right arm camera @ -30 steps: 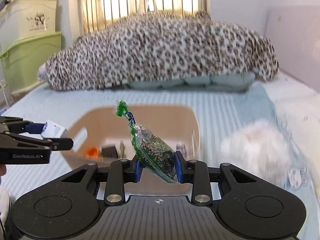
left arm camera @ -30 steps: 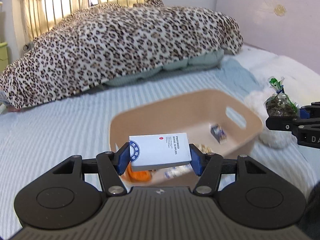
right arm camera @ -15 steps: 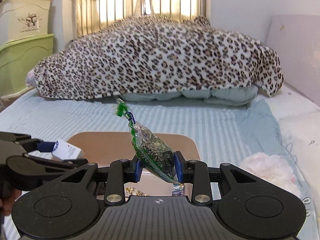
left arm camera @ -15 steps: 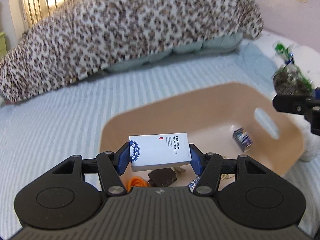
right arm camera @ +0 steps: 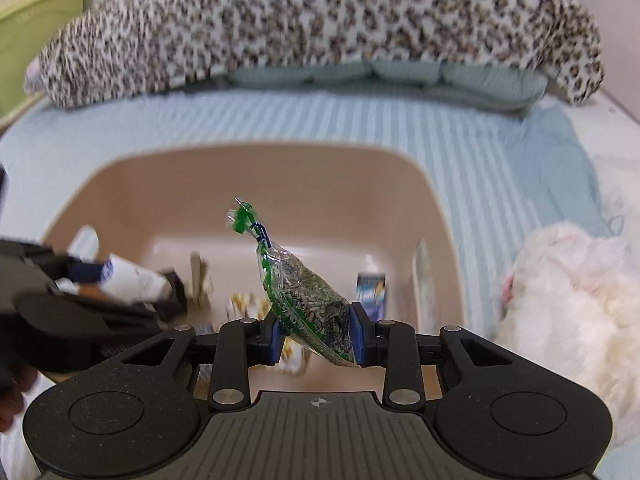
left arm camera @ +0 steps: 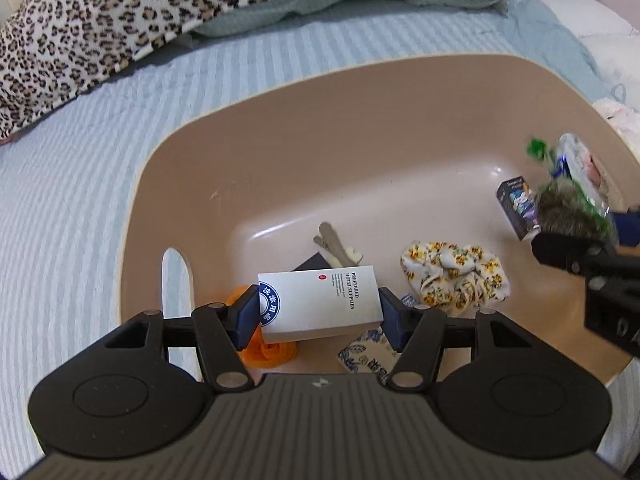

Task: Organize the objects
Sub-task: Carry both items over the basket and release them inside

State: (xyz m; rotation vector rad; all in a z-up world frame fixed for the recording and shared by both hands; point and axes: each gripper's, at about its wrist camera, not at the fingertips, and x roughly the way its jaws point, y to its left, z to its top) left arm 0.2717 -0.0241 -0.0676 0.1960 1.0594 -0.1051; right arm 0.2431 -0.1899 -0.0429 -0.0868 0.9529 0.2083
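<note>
My left gripper (left arm camera: pixel 318 316) is shut on a white box with a blue round logo (left arm camera: pixel 320 304) and holds it over the near left part of a tan plastic basket (left arm camera: pixel 280 92). My right gripper (right arm camera: pixel 316 340) is shut on a clear bag of dark seeds tied with green (right arm camera: pixel 308 292) and holds it over the basket's (right arm camera: pixel 248 176) near right side. In the basket lie a floral scrunchie (left arm camera: pixel 456 276), an orange item (left arm camera: pixel 268 352), a small dark blue box (left arm camera: pixel 516 204), a beige clip (left arm camera: pixel 336 244) and a blue-patterned packet (left arm camera: pixel 368 352).
The basket stands on a blue striped bedsheet (left arm camera: pixel 72 184). A leopard-print blanket (right arm camera: pixel 320 20) lies across the far end of the bed. A white fluffy item (right arm camera: pixel 568 300) lies right of the basket. Green storage bins (right arm camera: pixel 32 40) stand at the far left.
Both grippers have moved forward and tilted down over the basket, each still holding its object. The basket's inside now fills both views.
</note>
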